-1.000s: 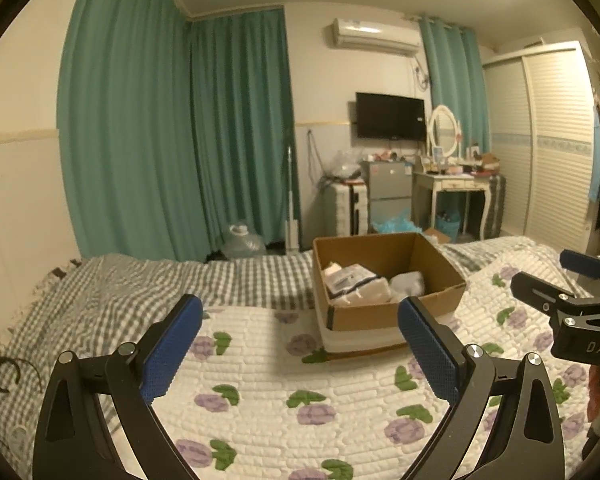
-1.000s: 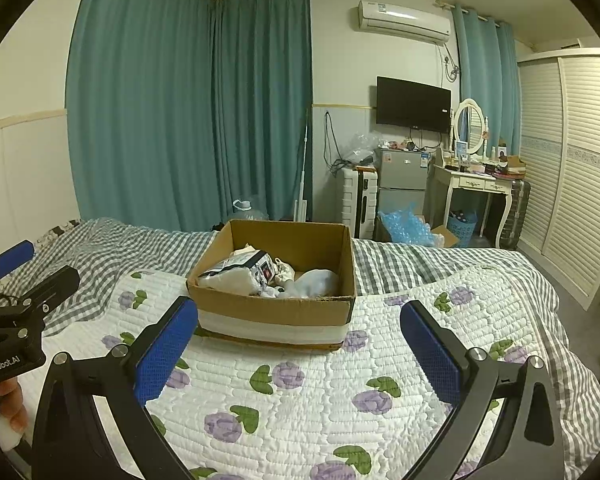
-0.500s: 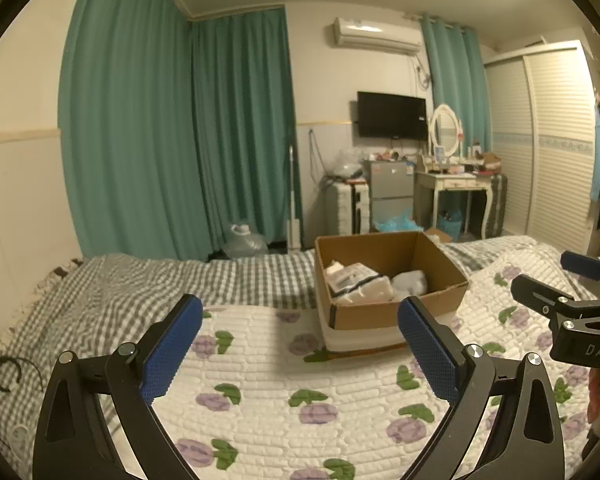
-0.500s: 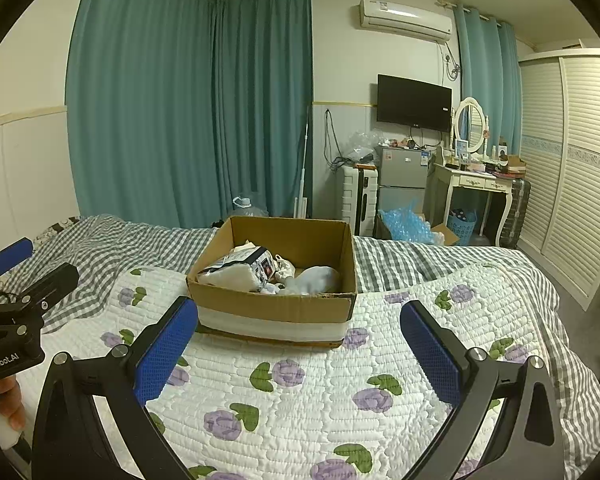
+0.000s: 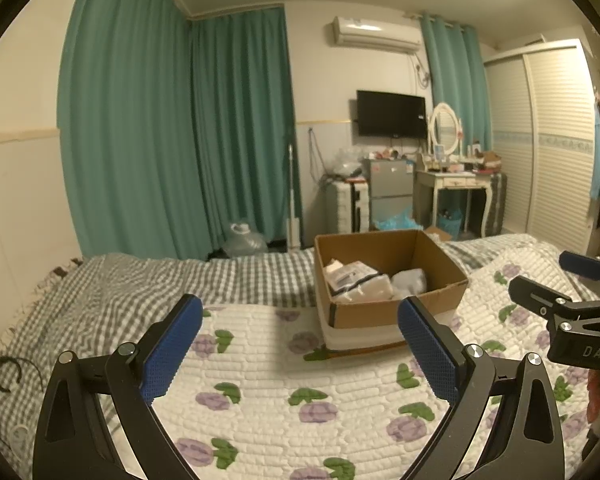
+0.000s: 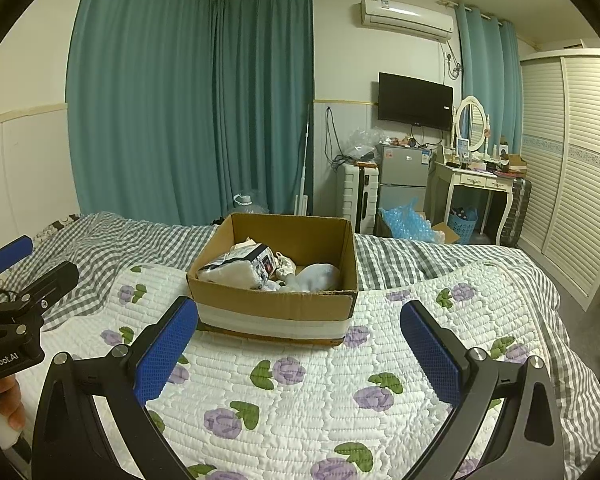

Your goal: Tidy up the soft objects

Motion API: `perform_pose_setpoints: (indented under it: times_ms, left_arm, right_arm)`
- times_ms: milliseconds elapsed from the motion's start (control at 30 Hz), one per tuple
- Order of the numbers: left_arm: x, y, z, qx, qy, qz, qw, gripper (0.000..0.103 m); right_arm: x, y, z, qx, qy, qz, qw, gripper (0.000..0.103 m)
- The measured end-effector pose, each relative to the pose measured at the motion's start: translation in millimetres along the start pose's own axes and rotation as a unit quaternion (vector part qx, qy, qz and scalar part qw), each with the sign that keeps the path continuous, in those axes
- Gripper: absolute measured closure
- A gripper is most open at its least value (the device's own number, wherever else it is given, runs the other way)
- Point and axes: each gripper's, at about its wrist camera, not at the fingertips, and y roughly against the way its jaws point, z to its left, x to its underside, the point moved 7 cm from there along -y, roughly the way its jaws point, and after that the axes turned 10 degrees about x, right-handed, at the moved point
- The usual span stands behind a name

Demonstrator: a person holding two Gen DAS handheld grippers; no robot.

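A brown cardboard box point(image 5: 396, 312) point(image 6: 274, 306) stands on the quilted floral bedspread. Inside lie soft items: a white packaged bundle with dark print point(image 6: 236, 266) point(image 5: 350, 276), a cream cloth point(image 6: 286, 266) and a pale blue-white bundle point(image 6: 314, 276) point(image 5: 410, 282). My left gripper point(image 5: 300, 344) is open and empty, held above the quilt short of the box. My right gripper point(image 6: 300, 344) is open and empty, facing the box's near side. Each gripper shows at the edge of the other's view: the right one point(image 5: 556, 284) and the left one point(image 6: 28, 264).
The bed carries a white quilt with purple flowers point(image 6: 300, 392) over a grey checked sheet point(image 5: 140, 284). A black cable point(image 5: 6, 374) lies at the bed's left edge. Beyond the bed stand teal curtains, a small fridge point(image 6: 404, 178), a dressing table point(image 6: 480, 184) and a slatted wardrobe point(image 6: 580, 168).
Both views have shifted slightly, with the box sitting a little higher in the frame. Both grippers stay open and empty.
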Motion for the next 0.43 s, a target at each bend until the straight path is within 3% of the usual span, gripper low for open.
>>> perform_pose_setpoints:
  times_ms: [433]
  left_arm:
    - [3.9, -0.7, -0.8, 0.003, 0.000, 0.002, 1.0000, 0.003]
  right_arm:
    - [6.5, -1.5, -1.0, 0.002, 0.001, 0.002, 1.000, 0.001]
